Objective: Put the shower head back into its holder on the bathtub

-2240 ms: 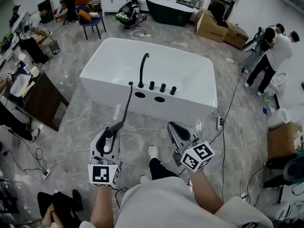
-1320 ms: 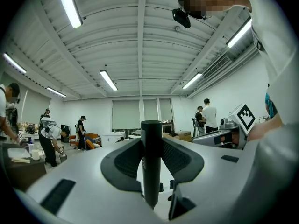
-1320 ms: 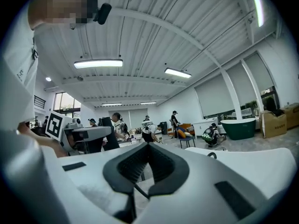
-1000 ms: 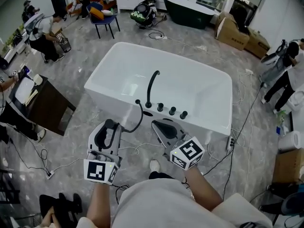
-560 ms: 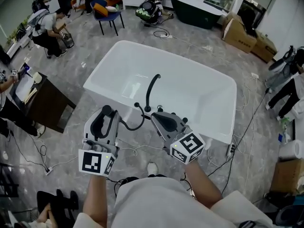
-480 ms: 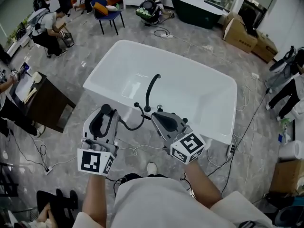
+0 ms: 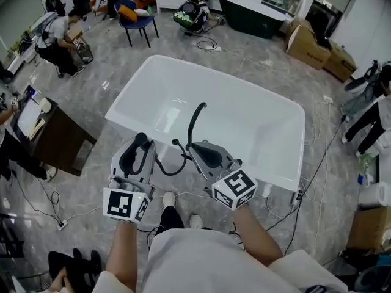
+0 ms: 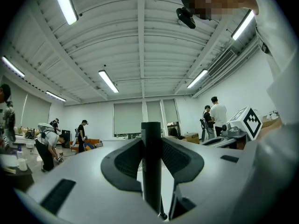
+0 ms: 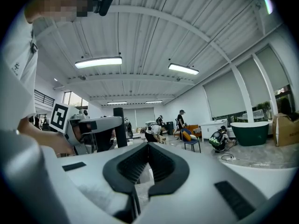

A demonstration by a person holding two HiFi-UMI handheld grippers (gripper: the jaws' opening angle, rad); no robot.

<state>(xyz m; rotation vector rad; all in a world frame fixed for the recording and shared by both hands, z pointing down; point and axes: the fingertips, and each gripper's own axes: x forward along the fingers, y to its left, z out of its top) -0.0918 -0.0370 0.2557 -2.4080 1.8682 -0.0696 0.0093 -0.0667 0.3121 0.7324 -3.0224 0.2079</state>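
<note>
The white bathtub (image 7: 278,179) lies straight ahead in the head view, its black curved spout (image 7: 194,119) rising from the near deck. My left gripper (image 7: 137,150) is shut on the black stick-shaped shower head (image 7: 140,140), which stands upright between the pads (image 8: 125,161) in the left gripper view. Its black hose (image 7: 166,170) loops from the gripper back to the tub deck. My right gripper (image 7: 204,150) hangs beside it over the deck edge, jaws shut on nothing (image 9: 148,146). It hides the knobs and the holder.
A dark wooden desk (image 7: 55,136) stands left of the tub. Cables (image 7: 308,163) trail over the grey floor at right. Farther back are a blue chair (image 7: 137,17), a dark green tub (image 7: 253,11), cardboard boxes (image 7: 317,47) and several people.
Both grippers have moved forward to the tub's near edge, the left one still carrying the shower head. The hose now sags in a tighter loop, and the right gripper covers the knobs.
</note>
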